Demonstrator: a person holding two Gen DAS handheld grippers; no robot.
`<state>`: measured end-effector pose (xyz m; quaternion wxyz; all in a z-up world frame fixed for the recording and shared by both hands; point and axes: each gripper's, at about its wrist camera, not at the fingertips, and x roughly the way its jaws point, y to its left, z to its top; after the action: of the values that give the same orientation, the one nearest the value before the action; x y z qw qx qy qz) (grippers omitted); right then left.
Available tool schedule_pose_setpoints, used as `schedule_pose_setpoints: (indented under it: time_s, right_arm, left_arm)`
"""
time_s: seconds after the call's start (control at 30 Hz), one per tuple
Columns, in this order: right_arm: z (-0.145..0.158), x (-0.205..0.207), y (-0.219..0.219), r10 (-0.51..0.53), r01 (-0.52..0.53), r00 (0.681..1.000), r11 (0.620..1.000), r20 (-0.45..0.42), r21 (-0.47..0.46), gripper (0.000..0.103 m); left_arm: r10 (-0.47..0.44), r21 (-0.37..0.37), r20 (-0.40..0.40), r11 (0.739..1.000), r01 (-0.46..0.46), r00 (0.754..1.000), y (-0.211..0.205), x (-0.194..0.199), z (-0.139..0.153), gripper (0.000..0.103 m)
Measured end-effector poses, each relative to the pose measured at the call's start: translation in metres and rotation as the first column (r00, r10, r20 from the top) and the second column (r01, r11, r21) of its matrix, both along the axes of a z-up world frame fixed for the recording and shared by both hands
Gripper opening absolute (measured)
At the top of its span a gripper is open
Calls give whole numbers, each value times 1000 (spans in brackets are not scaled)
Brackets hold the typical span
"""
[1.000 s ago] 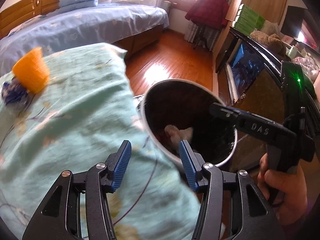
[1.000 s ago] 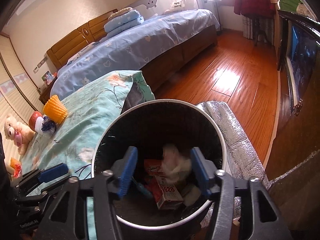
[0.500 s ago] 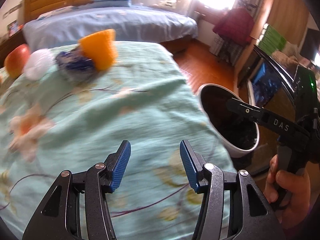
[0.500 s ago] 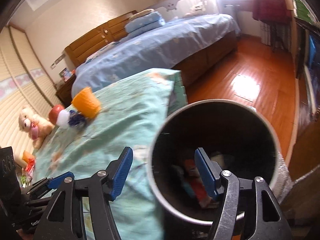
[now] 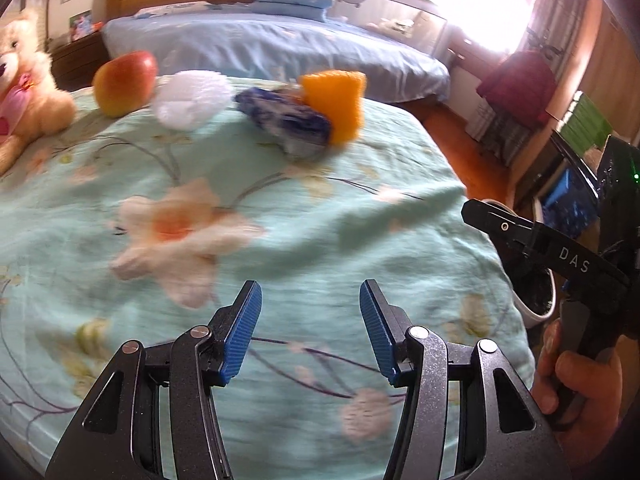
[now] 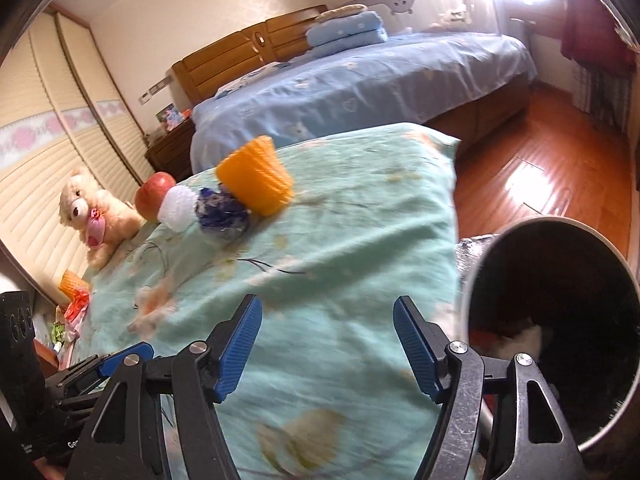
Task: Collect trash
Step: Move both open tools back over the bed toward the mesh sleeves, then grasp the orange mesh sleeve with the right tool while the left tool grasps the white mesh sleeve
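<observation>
while both tongs swing from trash bin (image 6: 600, 320) back over floral bed (image 5: 320, 220), right tongs (image 6: 326, 342) just spread wider, empty; left tongs (image 5: 310, 326) parted, empty; blue wrapper (image 5: 288, 124), orange cup (image 5: 336, 104) wait near bed's far edge.

Bare floral bedspread (image 5: 320, 240) lies open ahead of both grippers; nothing on the cloth between the jaws and the far cluster. Left gripper (image 5: 311, 326) and right gripper (image 6: 327, 344) both empty, jaws apart, the right's just been opening.

Cluster at far end, in a row with little gap between: apple (image 5: 125, 82), white foam net (image 5: 192, 98), blue crumpled wrapper (image 5: 288, 124), orange foam net (image 5: 335, 104) touching the wrapper. Teddy bear (image 6: 94, 216) blocks the left edge.

Trash bin (image 6: 560, 320) stands against the bed's right side, mouth unobstructed. Wood floor (image 6: 540, 176) beyond is clear.
</observation>
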<state>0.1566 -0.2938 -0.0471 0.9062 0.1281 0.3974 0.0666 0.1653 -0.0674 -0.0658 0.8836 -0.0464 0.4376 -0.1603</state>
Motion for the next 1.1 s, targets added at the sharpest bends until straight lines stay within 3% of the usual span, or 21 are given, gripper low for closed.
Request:
schedule_pose_setpoints:
  time_s: [0.37, 0.9, 1.1]
  right_arm:
    - [-5, 39, 34, 68, -68, 998, 997, -2, -20, 70]
    - [-19, 105, 51, 134, -134, 991, 989, -10, -62, 70]
    - [-22, 128, 50, 144, -145, 989, 988, -9, -50, 70]
  left_arm:
    - [90, 21, 3, 996, -90, 996, 37, 39, -1, 55]
    - [143, 55, 11, 988, -143, 990, 50, 121, -4, 57]
    - [159, 31, 0, 987, -159, 987, 52, 151, -7, 59]
